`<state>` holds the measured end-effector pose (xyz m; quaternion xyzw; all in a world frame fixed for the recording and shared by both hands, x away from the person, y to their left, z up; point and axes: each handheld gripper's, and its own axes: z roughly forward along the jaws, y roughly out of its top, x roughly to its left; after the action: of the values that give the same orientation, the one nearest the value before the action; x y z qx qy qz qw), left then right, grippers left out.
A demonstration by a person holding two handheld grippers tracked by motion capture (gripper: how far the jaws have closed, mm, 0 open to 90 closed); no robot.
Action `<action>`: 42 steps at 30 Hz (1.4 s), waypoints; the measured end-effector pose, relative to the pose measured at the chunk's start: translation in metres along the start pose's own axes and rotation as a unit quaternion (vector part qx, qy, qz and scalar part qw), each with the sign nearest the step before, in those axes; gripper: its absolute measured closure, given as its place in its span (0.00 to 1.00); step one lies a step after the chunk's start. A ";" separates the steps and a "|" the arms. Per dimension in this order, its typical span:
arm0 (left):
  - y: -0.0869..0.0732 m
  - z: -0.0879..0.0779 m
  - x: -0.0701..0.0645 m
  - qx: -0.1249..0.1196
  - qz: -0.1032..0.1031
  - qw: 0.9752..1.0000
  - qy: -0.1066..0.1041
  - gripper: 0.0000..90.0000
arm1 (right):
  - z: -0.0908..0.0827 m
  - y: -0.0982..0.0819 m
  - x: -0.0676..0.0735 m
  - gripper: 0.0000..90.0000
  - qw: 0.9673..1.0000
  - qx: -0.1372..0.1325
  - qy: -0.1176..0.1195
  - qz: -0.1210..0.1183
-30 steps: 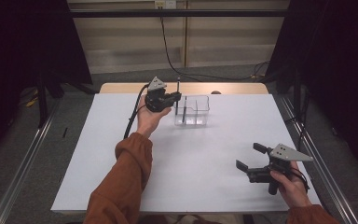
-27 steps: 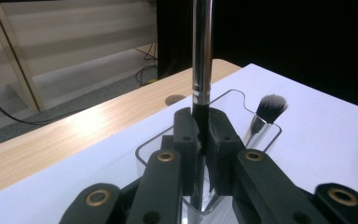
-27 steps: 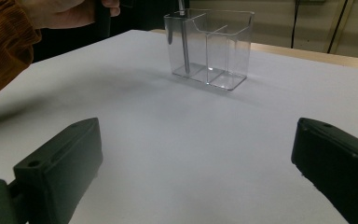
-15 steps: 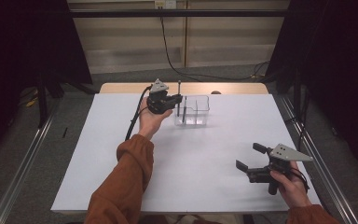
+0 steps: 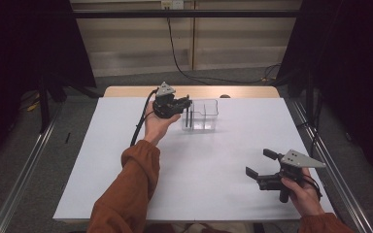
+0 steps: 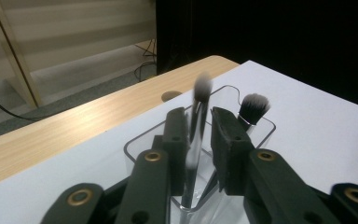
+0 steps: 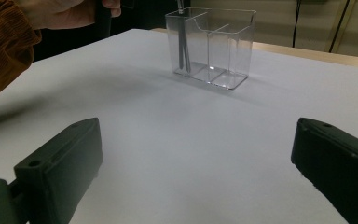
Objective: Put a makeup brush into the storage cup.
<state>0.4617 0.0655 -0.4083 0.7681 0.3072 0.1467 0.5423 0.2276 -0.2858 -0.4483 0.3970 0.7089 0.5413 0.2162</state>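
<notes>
Standing in the clear holder (image 6: 256,135), a second brush (image 6: 253,108) (left gripper view).

White table (image 5: 126,160); clear two-compartment holder (image 5: 201,115) standing near far edge.

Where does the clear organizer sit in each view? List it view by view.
High view: clear organizer upper centre on the white table.
Left gripper view: organizer low centre.
Right gripper view: organizer top centre.
Shared landmark: wooden strip just beyond it.
</notes>
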 end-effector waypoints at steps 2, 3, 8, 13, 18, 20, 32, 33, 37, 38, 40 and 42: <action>0.000 0.000 0.001 -0.001 0.001 1.000 0.001 0.80 | 0.000 0.000 0.000 0.02 1.000 0.000 0.000 0.000; -0.001 0.000 0.001 -0.001 -0.001 1.000 0.003 0.78 | 0.000 0.000 0.000 0.02 1.000 0.000 0.000 0.000; -0.002 0.000 0.001 -0.002 -0.001 1.000 0.006 0.70 | 0.000 0.000 -0.001 0.02 1.000 0.000 0.000 0.000; -0.002 -0.002 0.005 -0.004 -0.006 1.000 0.018 0.60 | -0.001 -0.001 -0.002 0.02 1.000 -0.001 -0.001 0.001; -0.002 -0.005 0.008 -0.009 -0.011 1.000 0.026 0.51 | -0.002 -0.002 -0.004 0.02 1.000 -0.004 -0.005 0.007; -0.001 -0.007 0.009 -0.010 -0.006 1.000 0.025 0.45 | -0.003 -0.001 -0.004 0.02 1.000 -0.004 -0.004 0.009; -0.001 -0.021 0.007 -0.023 -0.006 0.999 0.022 0.11 | -0.002 -0.001 -0.004 0.01 1.000 -0.009 -0.006 0.009; -0.001 -0.023 0.008 -0.024 -0.010 0.999 0.022 0.10 | -0.001 -0.001 -0.004 0.01 1.000 -0.009 -0.005 0.009; -0.002 -0.029 0.009 -0.034 -0.030 0.999 0.004 0.05 | 0.000 -0.001 -0.003 0.01 1.000 -0.008 -0.005 0.010; -0.002 -0.031 0.008 -0.036 -0.031 0.999 0.003 0.05 | 0.000 0.000 -0.003 0.02 1.000 -0.009 -0.005 0.010; -0.003 -0.033 0.007 -0.035 -0.026 0.999 0.003 0.05 | 0.000 0.000 -0.003 0.02 1.000 -0.009 -0.006 0.009; -0.003 -0.037 0.007 -0.039 -0.029 0.999 0.000 0.04 | 0.000 0.000 -0.002 0.01 1.000 -0.009 -0.008 0.010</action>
<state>0.4456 0.0979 -0.3985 0.7371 0.3237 0.1431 0.5758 0.2287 -0.2880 -0.4485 0.4064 0.6980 0.5469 0.2204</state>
